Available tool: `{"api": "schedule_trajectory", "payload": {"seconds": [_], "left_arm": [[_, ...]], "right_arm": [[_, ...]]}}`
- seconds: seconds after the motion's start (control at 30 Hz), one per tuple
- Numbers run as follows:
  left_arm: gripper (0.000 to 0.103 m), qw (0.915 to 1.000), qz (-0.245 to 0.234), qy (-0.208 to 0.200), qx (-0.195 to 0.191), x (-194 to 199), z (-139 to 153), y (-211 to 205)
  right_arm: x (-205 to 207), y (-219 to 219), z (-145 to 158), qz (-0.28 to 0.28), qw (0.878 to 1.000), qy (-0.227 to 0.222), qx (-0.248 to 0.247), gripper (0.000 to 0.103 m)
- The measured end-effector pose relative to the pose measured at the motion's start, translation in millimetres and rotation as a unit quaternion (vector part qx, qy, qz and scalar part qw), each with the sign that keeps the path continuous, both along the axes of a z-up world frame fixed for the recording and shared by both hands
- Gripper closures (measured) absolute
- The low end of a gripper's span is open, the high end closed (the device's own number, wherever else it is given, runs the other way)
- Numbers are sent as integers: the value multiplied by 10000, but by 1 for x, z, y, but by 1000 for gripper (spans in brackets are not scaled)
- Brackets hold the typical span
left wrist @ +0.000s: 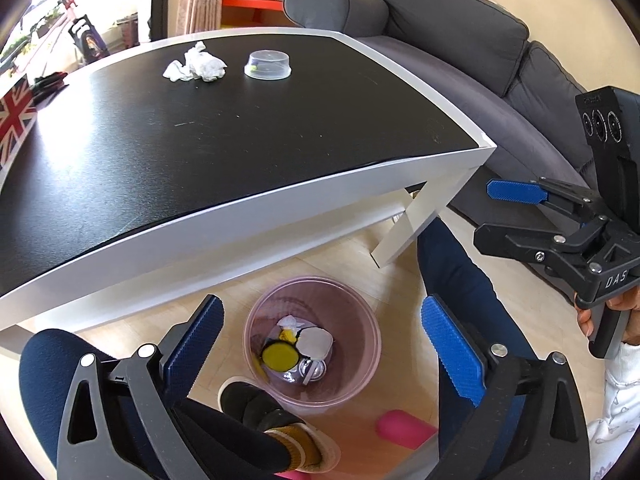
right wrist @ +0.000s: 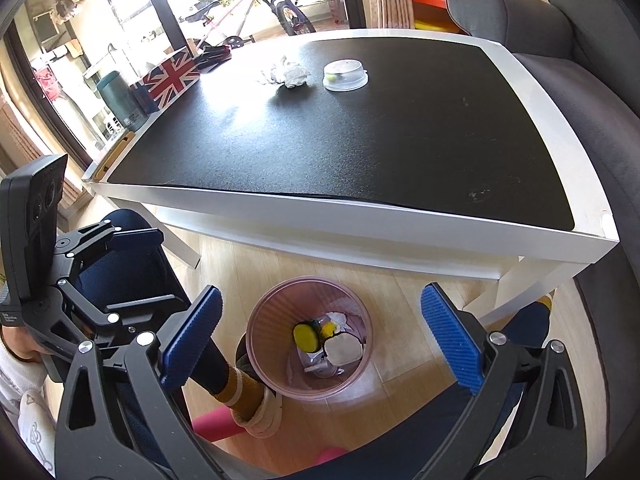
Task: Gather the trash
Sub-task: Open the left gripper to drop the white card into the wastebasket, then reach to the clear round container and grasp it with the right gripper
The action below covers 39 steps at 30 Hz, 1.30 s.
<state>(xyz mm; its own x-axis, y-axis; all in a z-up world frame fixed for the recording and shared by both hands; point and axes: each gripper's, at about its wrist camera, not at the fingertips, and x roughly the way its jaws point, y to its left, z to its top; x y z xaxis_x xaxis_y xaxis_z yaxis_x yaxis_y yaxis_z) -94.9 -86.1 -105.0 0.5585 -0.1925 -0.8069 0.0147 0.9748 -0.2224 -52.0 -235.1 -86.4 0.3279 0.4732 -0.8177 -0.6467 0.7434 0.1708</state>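
A pink translucent trash bin (left wrist: pixel 360 364) (right wrist: pixel 260 364) stands on the floor in front of the table and holds several pieces of trash, among them a yellow lid (left wrist: pixel 280 355) (right wrist: pixel 306 338). A crumpled white tissue (left wrist: pixel 198 65) (right wrist: pixel 290 73) and a clear plastic cup lid (left wrist: pixel 267 65) (right wrist: pixel 345 75) lie at the far side of the black tabletop (left wrist: pixel 240 140) (right wrist: pixel 360 140). My left gripper (left wrist: pixel 322 344) (right wrist: pixel 132 268) is open and empty above the bin. My right gripper (right wrist: pixel 322 340) (left wrist: pixel 500 216) is open and empty above the bin too.
A grey sofa (left wrist: pixel 460 48) (right wrist: pixel 580 72) runs along the table's right side. A Union Jack box (left wrist: pixel 14 118) (right wrist: pixel 172 76) and a teal tumbler (right wrist: pixel 120 96) stand at the table's left. The person's legs and slippered foot (left wrist: pixel 280 432) (right wrist: pixel 252 404) flank the bin.
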Motion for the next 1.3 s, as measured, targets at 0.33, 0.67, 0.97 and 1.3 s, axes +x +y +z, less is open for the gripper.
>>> {"api": "schedule_trajectory", "payload": {"seconds": [0.33,0.67,0.97,1.3], "left_arm": [[8,9995,198,-261,7,-6,20,14],[8,9970,550,-522,181,3,45,53],[8,9958,636,-611,240,26,62,76],[8,9956,690,-580,248,47,71,94]], "right_arm": [[4,7,7,65,9999,-46,90,5],[48,33,33,108,9996,-258,83,5],[99,75,58,259,9990,-349,-49,5],[160,128,56,309,9987,-39,-392,5]]}}
